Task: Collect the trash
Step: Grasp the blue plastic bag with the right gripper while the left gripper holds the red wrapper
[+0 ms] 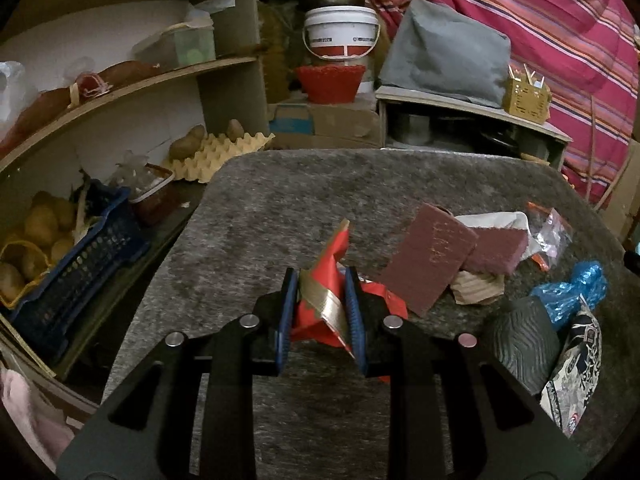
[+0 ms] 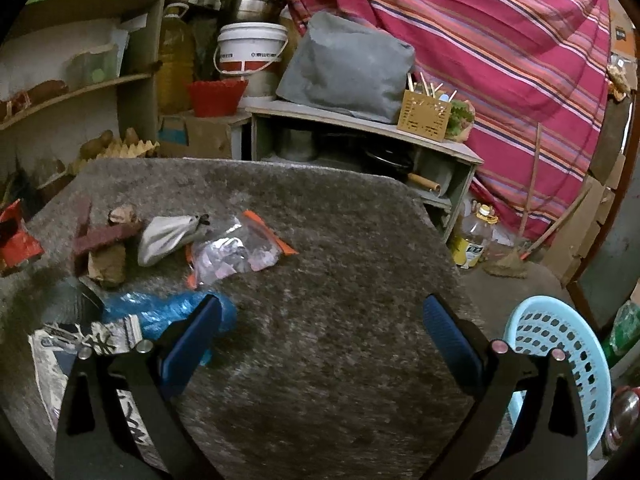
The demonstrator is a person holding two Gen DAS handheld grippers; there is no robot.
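Observation:
My left gripper [image 1: 322,280] is shut on a crumpled red and gold wrapper [image 1: 326,276], just above the grey felt table [image 1: 280,208]. The wrapper also shows at the far left in the right wrist view [image 2: 16,236]. Other trash lies to its right: maroon cardboard pieces [image 1: 432,256], a clear zip bag [image 2: 236,252], a blue plastic bag [image 2: 160,312], a white crumpled bag [image 2: 168,236] and a printed paper wrapper [image 1: 576,372]. My right gripper [image 2: 320,320] is open and empty above bare felt, its left finger beside the blue bag.
A light blue perforated basket [image 2: 560,352] stands off the table's right edge. Shelves with a blue crate of potatoes [image 1: 60,264] and an egg tray [image 1: 216,152] stand on the left. A low cabinet [image 2: 360,140], a white bucket [image 2: 252,52] and a striped cloth [image 2: 500,60] are behind.

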